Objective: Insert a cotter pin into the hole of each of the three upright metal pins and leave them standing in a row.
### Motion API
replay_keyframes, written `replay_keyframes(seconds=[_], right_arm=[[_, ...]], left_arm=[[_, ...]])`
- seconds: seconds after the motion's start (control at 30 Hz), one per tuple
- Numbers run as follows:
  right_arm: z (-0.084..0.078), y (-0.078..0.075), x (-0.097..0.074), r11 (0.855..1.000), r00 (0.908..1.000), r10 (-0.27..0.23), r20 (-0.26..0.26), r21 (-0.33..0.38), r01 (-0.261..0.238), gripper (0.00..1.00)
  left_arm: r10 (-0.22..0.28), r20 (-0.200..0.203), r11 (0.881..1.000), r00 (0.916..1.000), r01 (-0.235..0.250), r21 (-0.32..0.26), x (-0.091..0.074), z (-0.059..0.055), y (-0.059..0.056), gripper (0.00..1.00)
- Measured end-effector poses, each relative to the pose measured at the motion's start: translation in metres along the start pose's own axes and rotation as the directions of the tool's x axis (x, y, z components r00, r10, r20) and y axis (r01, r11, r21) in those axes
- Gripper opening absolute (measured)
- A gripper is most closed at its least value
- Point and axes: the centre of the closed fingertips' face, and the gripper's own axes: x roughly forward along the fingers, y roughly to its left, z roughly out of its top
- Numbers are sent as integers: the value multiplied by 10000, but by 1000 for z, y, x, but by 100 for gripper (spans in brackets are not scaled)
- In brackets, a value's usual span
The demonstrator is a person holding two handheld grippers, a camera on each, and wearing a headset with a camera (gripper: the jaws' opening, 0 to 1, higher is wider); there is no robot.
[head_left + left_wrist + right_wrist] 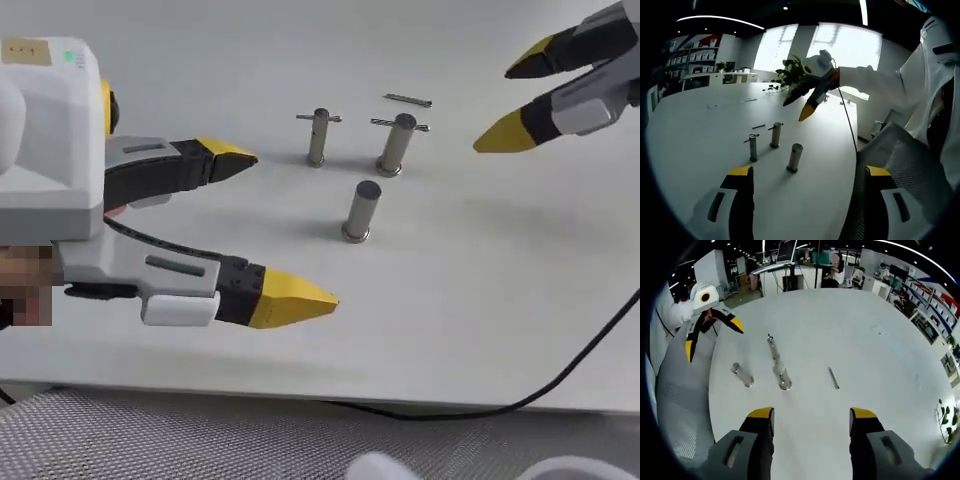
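Observation:
Three upright metal pins stand on the white table [480, 300]. The left pin [318, 137] and the right pin [397, 143] each carry a cotter pin through the top. Nearer to me, the third pin [361, 211] [795, 157] [742, 375] is bare. A loose cotter pin [407, 100] [758, 126] [833, 378] lies flat behind them. My left gripper [285, 228] [809, 172] is open, low and left of the pins. Raised at the upper right, my right gripper [495, 108] [811, 415] is open with nothing in it.
A black cable [560, 380] runs across the table's near edge at the right. A grey mesh chair [150, 440] sits below that edge. In the right gripper view, desks and people fill the room beyond the table.

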Motion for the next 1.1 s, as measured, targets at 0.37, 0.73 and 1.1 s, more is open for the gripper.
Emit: replay_keyframes(seconds=[0.37, 0.73, 1.1], right_arm=[[10, -28, 49, 9914, 9904, 459, -1300, -1156, -611, 29], [13, -48, 78, 9921, 9868, 266, -1597, -1165, -456, 10], [7, -50, 85, 9835, 9839, 277, -1766, -1713, -584, 0]], left_arm=[[-46, -146, 10000, 9999, 45, -5, -7, -5, -3, 90], [-182, -347, 9998, 9992, 184, 55, -8, -10, -7, 90], [39, -399, 10000, 9992, -37, 64, -10, -12, 0, 87]])
